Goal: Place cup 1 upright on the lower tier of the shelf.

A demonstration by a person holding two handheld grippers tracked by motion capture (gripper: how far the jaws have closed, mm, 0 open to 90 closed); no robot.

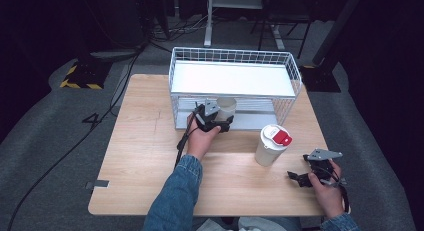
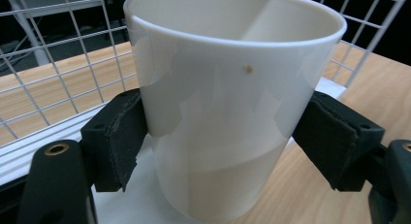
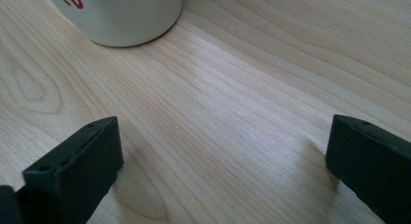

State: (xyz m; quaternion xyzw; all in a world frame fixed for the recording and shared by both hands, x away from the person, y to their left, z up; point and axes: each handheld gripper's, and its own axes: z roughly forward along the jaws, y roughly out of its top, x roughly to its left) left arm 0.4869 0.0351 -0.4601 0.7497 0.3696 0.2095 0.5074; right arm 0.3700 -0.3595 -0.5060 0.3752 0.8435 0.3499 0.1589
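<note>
the left hand-held gripper (image 1: pixel 220 120) pinches an open white cup (image 2: pixel 228 103) at the front of the wire rack (image 1: pixel 235 58), seemingly at its lower shelf, though the mesh obscures that. best keep the cup upright and slide it in level. right of the rack, beyond the lidded cup (image 1: pixel 271 144), the right hand-held gripper (image 1: pixel 311 175) rests spread above the tabletop (image 1: pixel 145 156).

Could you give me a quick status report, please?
Left gripper shut on open cup at rack. Right gripper open. Lidded cup untouched.
</note>
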